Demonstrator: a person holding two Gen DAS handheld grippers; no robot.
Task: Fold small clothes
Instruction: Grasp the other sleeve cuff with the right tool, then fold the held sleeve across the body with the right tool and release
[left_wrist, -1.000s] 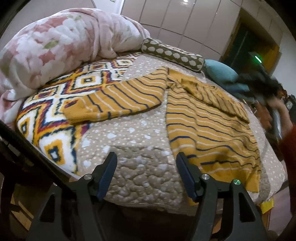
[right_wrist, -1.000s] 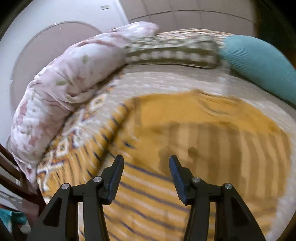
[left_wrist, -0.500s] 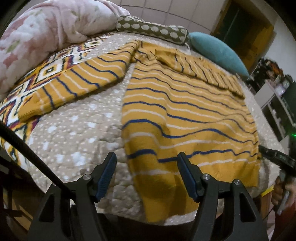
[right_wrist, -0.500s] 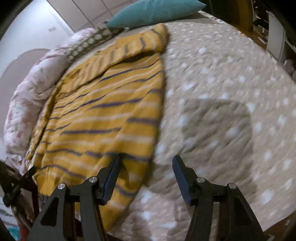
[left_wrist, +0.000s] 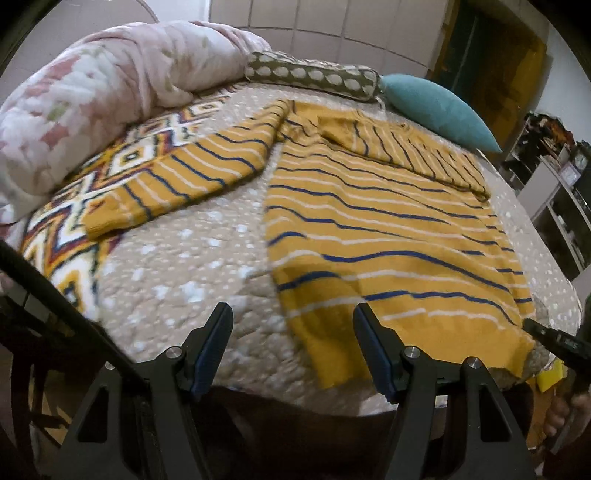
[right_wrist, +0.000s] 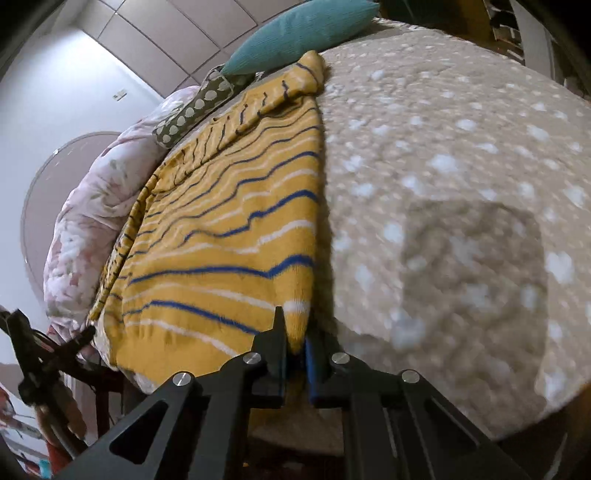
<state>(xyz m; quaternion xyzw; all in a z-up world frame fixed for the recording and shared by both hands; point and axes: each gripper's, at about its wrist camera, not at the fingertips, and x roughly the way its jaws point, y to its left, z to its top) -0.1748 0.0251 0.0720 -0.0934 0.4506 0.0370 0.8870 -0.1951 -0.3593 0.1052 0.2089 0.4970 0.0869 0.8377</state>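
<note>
A mustard-yellow striped sweater (left_wrist: 388, 236) lies flat on a bed covered by a beige spotted quilt (left_wrist: 192, 266), its hem at the near edge of the mattress. One sleeve (left_wrist: 177, 184) stretches out to the left across a patterned blanket (left_wrist: 70, 221), while the other is folded over the chest toward the far right. The left tongs (left_wrist: 291, 347) hover above the near edge of the bed with their jaws standing apart and nothing between them; the left hem corner of the sweater lies just beyond the gap. The right tongs (right_wrist: 295, 350) have just closed, and their jaws are clamped on the right hem corner of the sweater (right_wrist: 229, 251), where the yellow knit passes between the black finger and the blue pad. In the left wrist view these right tongs (left_wrist: 554, 341) enter from the lower right, at the sweater's corner, with part of a hand (left_wrist: 561, 417) below them. Behind the garment, at the head of the bed, lie a bundled floral duvet (left_wrist: 92, 103), an olive spotted bolster (left_wrist: 314, 75) and a teal cushion (left_wrist: 436, 107).
</note>
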